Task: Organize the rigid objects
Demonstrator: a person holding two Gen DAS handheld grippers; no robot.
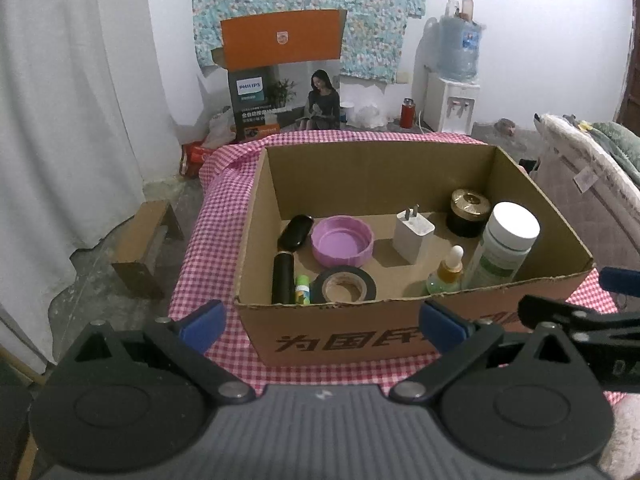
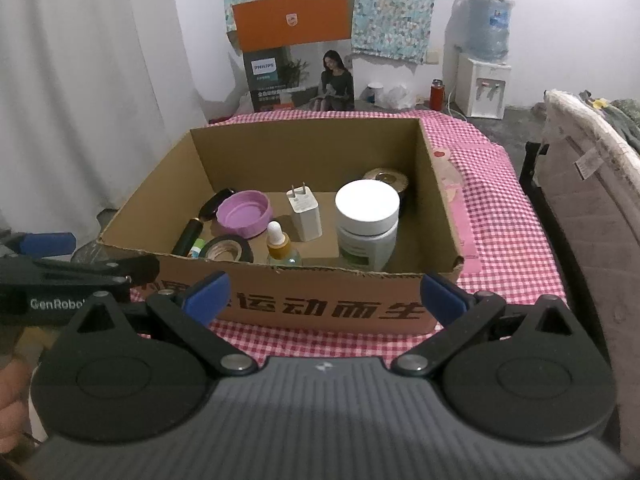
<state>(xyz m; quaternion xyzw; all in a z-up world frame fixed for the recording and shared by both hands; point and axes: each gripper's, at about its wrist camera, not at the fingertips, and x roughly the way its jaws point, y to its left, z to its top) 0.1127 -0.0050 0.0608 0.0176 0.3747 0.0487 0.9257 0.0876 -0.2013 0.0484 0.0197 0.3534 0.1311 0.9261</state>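
small rigid items upright and lying inside open cardboard box

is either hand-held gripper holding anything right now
Nothing is held. The left hand-held gripper and right hand-held gripper are both open, in front of the cardboard box.

Black tongs, seemingly blue-padded fingertips

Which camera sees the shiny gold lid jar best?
The left wrist view. There the gold-lid jar stands in full sight in the box's far right corner. In the right wrist view, the white-capped bottle covers most of it, leaving only part of the lid.
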